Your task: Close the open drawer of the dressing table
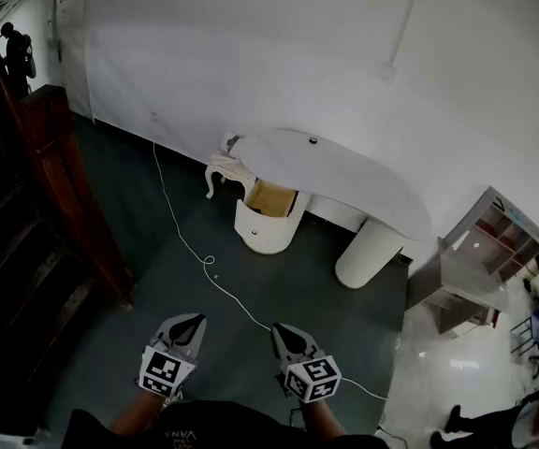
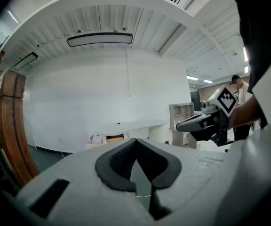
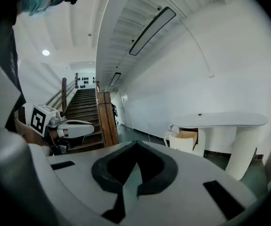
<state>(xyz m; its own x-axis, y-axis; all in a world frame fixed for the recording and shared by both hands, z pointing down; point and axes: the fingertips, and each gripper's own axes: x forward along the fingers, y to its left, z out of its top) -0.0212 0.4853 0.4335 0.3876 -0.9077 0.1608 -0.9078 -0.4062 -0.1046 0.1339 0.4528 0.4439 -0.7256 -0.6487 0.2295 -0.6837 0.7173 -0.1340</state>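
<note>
The white dressing table (image 1: 344, 171) stands against the far wall, well ahead of me. Its curved drawer (image 1: 268, 215) is pulled out at the left pedestal and shows a tan inside. In the right gripper view the table (image 3: 220, 120) and the open drawer (image 3: 187, 140) lie at the right, far off. In the left gripper view the table (image 2: 131, 126) is small at the centre. My left gripper (image 1: 187, 322) and right gripper (image 1: 283, 329) are held low near my body. Both are shut with nothing between the jaws.
A white cable (image 1: 190, 241) runs across the dark floor from the wall toward me. A wooden staircase (image 1: 36, 204) rises at the left. A grey shelf unit (image 1: 480, 255) stands at the right. A small white stool (image 1: 221, 168) sits left of the drawer.
</note>
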